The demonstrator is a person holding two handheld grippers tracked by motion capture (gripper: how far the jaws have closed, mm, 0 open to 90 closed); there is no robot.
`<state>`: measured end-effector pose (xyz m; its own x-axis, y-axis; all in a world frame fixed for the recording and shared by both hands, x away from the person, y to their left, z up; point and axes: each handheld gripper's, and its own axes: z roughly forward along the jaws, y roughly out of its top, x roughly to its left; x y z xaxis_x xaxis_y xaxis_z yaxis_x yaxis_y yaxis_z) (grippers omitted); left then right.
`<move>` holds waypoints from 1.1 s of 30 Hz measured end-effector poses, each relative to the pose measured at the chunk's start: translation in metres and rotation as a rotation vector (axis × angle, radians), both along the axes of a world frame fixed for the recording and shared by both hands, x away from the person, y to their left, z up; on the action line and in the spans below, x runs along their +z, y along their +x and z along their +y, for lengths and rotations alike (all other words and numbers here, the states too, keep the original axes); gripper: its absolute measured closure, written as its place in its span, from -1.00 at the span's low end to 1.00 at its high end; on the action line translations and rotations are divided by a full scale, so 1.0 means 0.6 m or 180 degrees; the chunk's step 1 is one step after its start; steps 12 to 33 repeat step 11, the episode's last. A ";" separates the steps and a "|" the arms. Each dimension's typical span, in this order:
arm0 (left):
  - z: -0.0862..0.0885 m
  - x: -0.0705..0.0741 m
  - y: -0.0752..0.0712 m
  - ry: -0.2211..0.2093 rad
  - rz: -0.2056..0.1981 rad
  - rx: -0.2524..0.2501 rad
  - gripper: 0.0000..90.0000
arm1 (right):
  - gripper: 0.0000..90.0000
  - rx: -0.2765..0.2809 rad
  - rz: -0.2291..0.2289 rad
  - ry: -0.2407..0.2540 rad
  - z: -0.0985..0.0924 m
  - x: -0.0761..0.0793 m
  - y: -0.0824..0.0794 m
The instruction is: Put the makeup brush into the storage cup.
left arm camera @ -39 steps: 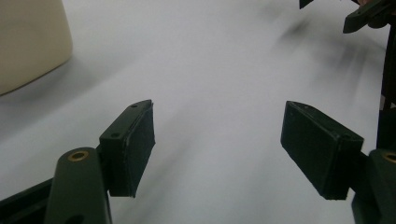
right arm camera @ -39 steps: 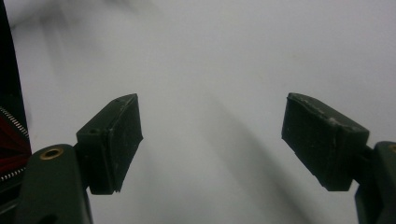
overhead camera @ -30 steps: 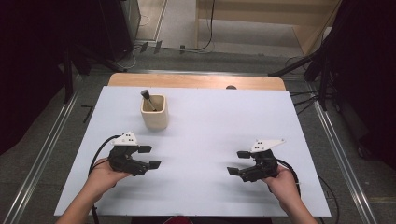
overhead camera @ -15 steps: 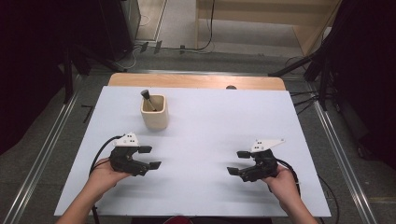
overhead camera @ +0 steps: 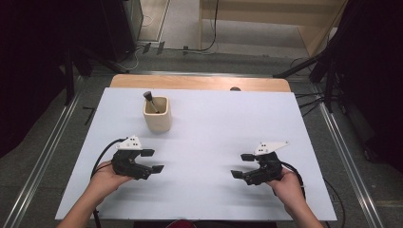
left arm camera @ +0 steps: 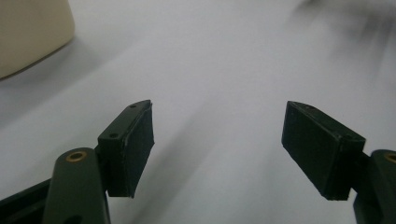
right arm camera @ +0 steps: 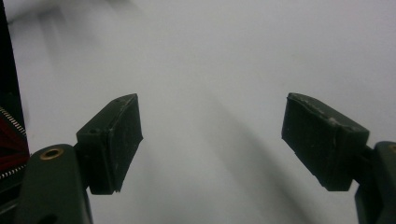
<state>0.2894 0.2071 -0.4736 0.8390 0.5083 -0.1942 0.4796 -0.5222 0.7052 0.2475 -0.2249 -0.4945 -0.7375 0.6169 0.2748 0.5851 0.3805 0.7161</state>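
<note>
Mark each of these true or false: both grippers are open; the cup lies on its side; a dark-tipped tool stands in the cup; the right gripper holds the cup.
Both grippers are open: true, the left gripper and the right gripper each show jaws spread with nothing between.
The cup lies on its side: false, it stands upright.
A dark-tipped tool stands in the cup: true.
The right gripper holds the cup: false, it is well apart from it.

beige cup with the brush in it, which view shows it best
The high view: the whole beige cup stands on the white table with the brush leaning inside. The left gripper view catches a blurred corner of it.
</note>
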 end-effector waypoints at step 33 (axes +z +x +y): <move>-0.001 -0.002 0.000 0.0037 0.0008 -0.0013 -0.42 | -0.53 0.0004 0.0008 -0.0008 0.001 0.000 0.000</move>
